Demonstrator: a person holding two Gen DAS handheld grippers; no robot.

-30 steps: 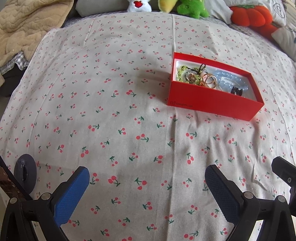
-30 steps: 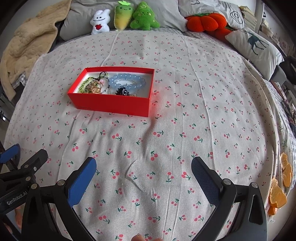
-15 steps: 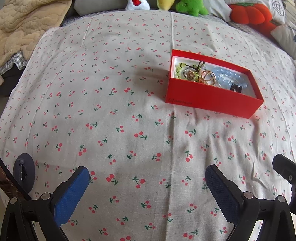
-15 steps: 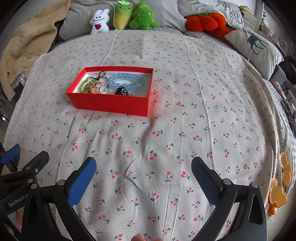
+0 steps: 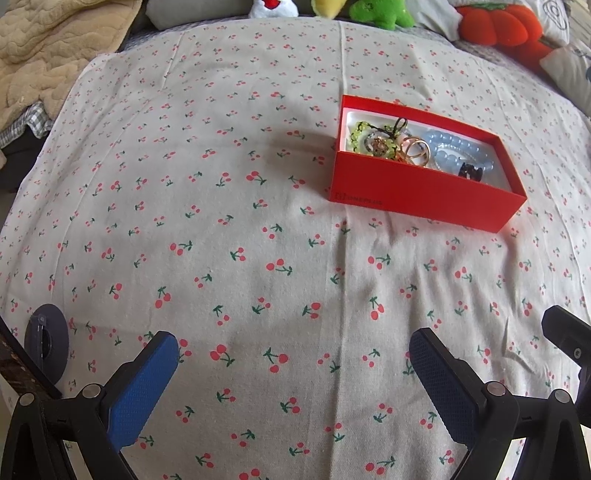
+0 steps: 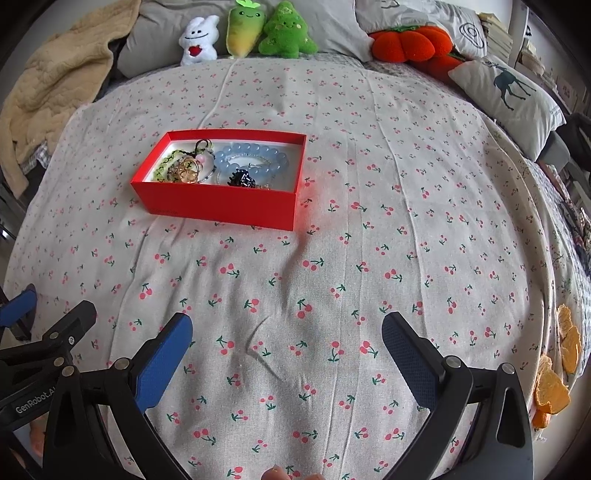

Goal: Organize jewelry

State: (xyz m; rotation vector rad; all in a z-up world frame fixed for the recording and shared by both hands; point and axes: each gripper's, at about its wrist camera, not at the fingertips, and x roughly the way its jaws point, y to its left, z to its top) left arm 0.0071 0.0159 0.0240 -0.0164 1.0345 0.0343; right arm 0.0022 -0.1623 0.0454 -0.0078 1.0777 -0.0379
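Bed [image 6: 406, 229] under cherry-print sheet, plush toys [image 6: 251, 33] lined along headboard edge, beige blanket [image 6: 55, 96] bunched at far left corner. Red box [image 6: 221, 201] toward far left of sheet, lid off, jewelry piled inside: blue bead bracelet [image 6: 255, 157], gold rings [image 6: 186, 171], green bead strand [image 6: 164, 166], small black piece [image 6: 242, 179]. Left hand-held gripper [image 5: 293, 373] and right hand-held gripper [image 6: 286, 356] both spread wide, empty, low over near edge, well apart from box. Likely risks: tangled strands lifting together; light box sliding or tipping on soft bedding when nudged; small rings slipping from pads into folds.
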